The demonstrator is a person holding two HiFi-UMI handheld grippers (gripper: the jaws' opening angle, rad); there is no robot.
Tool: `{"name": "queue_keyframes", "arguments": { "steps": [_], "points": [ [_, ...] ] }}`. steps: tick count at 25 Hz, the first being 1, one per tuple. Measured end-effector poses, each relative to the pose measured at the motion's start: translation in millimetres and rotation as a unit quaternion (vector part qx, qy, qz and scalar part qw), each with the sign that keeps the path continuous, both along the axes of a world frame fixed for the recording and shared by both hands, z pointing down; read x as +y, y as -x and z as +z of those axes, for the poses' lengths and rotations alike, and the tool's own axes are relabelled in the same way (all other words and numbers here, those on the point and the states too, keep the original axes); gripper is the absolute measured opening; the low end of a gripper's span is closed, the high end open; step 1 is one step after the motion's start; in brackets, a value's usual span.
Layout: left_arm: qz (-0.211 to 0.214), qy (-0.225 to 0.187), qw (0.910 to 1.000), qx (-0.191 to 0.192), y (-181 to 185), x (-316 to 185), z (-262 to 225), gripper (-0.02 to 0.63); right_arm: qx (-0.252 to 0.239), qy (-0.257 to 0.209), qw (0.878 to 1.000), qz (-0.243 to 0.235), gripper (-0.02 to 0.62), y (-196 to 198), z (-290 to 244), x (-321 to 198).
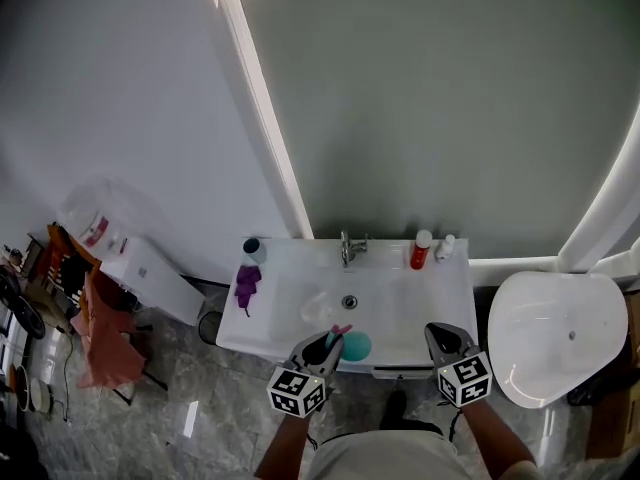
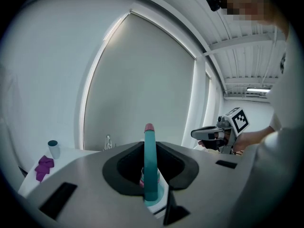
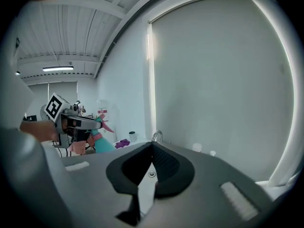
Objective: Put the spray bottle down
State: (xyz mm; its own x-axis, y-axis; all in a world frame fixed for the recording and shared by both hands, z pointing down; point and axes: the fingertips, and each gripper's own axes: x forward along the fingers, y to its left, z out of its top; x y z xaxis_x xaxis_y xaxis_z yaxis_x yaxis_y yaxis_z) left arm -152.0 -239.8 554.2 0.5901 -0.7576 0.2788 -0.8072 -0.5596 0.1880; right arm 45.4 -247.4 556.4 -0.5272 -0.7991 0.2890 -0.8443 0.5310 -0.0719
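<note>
Left rear of the sink (image 1: 420, 313): a dark-topped cup (image 1: 253, 249), with a purple cloth (image 1: 247, 286) in front of it. Centre rear: the faucet (image 1: 349, 248). To its right, a red bottle (image 1: 421, 251) and a small white bottle (image 1: 445, 247) stand just beside each other. A toilet (image 1: 560, 333) stands to the right of the sink.

The left gripper (image 1: 322, 346) is at the sink's front edge, jaws clamped on the teal spray bottle (image 1: 352, 345). The right gripper (image 1: 447, 340) is near the front right corner, jaws drawn together with nothing between them.

The head view shows only part of the bottle. The left gripper view shows its teal neck and pink tip upright between the pads. The right gripper view shows its teal body below the left gripper.
</note>
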Motion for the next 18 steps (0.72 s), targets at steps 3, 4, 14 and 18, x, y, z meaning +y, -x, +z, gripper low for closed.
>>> {"name": "queue_keyframes", "arguments": {
  "steps": [3,4,14,18],
  "points": [
    [-0.010,0.000,0.9999,-0.006,-15,-20,1,0.067,-0.003,0.003,1.000,-0.011,0.011,-13,2,-25],
    [-0.014,0.000,0.9999,-0.007,-19,-27,3,0.067,-0.005,0.005,1.000,-0.015,0.011,-18,5,-33],
    [-0.052,-0.007,0.9982,-0.030,-56,-87,3,0.067,-0.009,0.019,0.998,-0.059,0.011,-50,22,-98],
    [-0.057,-0.008,0.9975,-0.042,-65,-107,3,0.067,-0.018,0.024,0.998,-0.062,0.011,-55,23,-115]
  ]
}}
